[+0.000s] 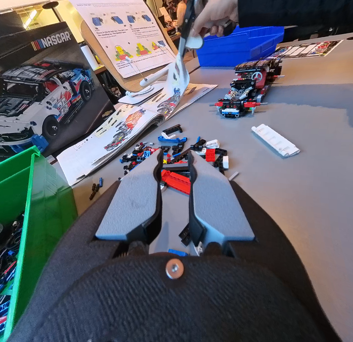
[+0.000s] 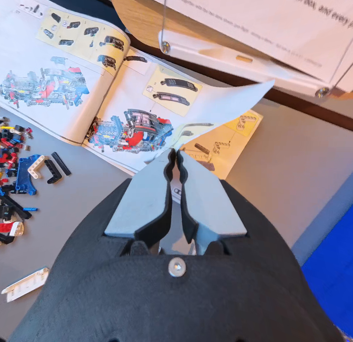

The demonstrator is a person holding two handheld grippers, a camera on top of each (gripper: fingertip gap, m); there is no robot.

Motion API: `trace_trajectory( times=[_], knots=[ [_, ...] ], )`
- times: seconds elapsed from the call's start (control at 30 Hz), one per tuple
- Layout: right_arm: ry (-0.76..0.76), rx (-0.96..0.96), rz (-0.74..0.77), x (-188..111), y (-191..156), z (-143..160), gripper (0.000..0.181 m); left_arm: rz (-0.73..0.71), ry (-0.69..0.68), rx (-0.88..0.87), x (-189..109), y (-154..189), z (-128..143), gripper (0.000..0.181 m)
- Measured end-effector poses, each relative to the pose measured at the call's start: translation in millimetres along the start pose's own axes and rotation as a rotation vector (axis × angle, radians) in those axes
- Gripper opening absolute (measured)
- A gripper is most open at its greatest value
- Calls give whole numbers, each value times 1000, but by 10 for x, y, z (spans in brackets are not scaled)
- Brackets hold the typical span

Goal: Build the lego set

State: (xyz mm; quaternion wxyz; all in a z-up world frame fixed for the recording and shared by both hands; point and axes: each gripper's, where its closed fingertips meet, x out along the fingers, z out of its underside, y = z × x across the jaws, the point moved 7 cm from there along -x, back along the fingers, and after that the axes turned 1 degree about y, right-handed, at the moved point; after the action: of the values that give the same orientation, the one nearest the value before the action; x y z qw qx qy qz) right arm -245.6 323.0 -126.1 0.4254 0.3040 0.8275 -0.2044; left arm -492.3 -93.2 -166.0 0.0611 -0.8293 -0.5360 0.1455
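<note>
Instruction booklet (image 2: 107,95): open on grey worktop (image 2: 80,208), upper left of right wrist frame. Lifted page (image 2: 219,111) pinched in right claw (image 2: 175,153), nearly closed. Left claw (image 1: 175,157): parted, empty, above loose brick pile (image 1: 177,153). Part-built car (image 1: 246,90): upper right of left wrist frame.

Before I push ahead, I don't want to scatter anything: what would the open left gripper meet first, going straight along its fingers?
Probably the loose brick pile: the left gripper points into it, red bricks showing between its fingers. Its height above them is unclear.
</note>
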Motion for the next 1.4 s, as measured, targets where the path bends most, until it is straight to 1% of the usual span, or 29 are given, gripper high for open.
trace_trajectory(
  times=[0.13, 0.2, 0.23, 0.3, 0.37, 0.43, 0.5, 0.6, 0.67, 0.73, 0.8, 0.83, 0.9, 0.97, 1.0, 1.07, 1.1, 1.13, 1.17, 1.23, 1.27, 1.3, 1.33, 1.4],
  knots=[
    [-3, 26, -20, -22, 77, 80, 0, 0, -6, 3, 8, 2, 9, 23],
    [17, 23, -61, -54, -9, 26, 0, 2, -10, 2, 16, 4, 14, 23],
    [32, 18, -112, -78, -117, -42, 0, 3, -13, 2, 21, 6, 18, 22],
    [57, -26, -220, -103, -448, -254, 0, 6, -17, 3, 31, 12, 22, 22],
    [29, -133, -285, 3, -888, -488, 0, 8, -22, 7, 41, 18, 25, 22],
    [-17, -236, -340, 254, -1397, -714, 0, 7, -29, 12, 53, 22, 34, 22],
    [-97, -329, -365, 624, -1862, -873, 0, 2, -41, 17, 61, 18, 51, 22],
    [-164, -404, -365, 1188, -2399, -1083, 0, -7, -46, 15, 56, 3, 65, 22],
    [-180, -438, -366, 1516, -2681, -1232, 0, -1, -39, 2, 55, -4, 59, 21],
    [-222, -469, -341, 1812, -2874, -1321, 0, -3, -44, -2, 58, -11, 68, 21],
    [-282, -521, -307, 2027, -2980, -1310, 0, -5, -50, -3, 56, -17, 77, 22],
    [-294, -543, -307, 2082, -3020, -1286, 0, -4, -45, -5, 52, -18, 72, 22],
    [-301, -573, -325, 2084, -3062, -1228, 2, 4, -33, -15, 42, -15, 56, 21],
    [-263, -599, -383, 1941, -3072, -1200, 7, 10, -23, -18, 34, -10, 40, 21],
    [-229, -609, -421, 1832, -3067, -1202, 9, 12, -20, -17, 31, -6, 34, 22],
    [-173, -603, -525, 1571, -3046, -1206, 22, 13, -19, -10, 30, 2, 28, 21],
    [-158, -590, -580, 1434, -3028, -1203, 26, 14, -19, -8, 31, 6, 27, 21],
    [-142, -579, -614, 1301, -2990, -1205, 31, 14, -22, -6, 33, 8, 29, 21],
    [-121, -568, -614, 1181, -2920, -1215, 36, 13, -24, -5, 35, 6, 32, 22],
    [-66, -546, -566, 958, -2704, -1237, 38, 10, -28, -5, 37, 3, 38, 22],
    [-44, -530, -506, 876, -2541, -1241, 38, 8, -29, -5, 38, 1, 41, 22],
    [-32, -506, -409, 833, -2331, -1234, 32, 7, -31, -6, 38, -1, 44, 21],
    [-42, -484, -304, 825, -2098, -1199, 26, 6, -31, -7, 40, -2, 44, 22],
    [-122, -455, -146, 900, -1658, -1021, 23, 7, -31, -6, 41, -2, 42, 21]
  ],
)
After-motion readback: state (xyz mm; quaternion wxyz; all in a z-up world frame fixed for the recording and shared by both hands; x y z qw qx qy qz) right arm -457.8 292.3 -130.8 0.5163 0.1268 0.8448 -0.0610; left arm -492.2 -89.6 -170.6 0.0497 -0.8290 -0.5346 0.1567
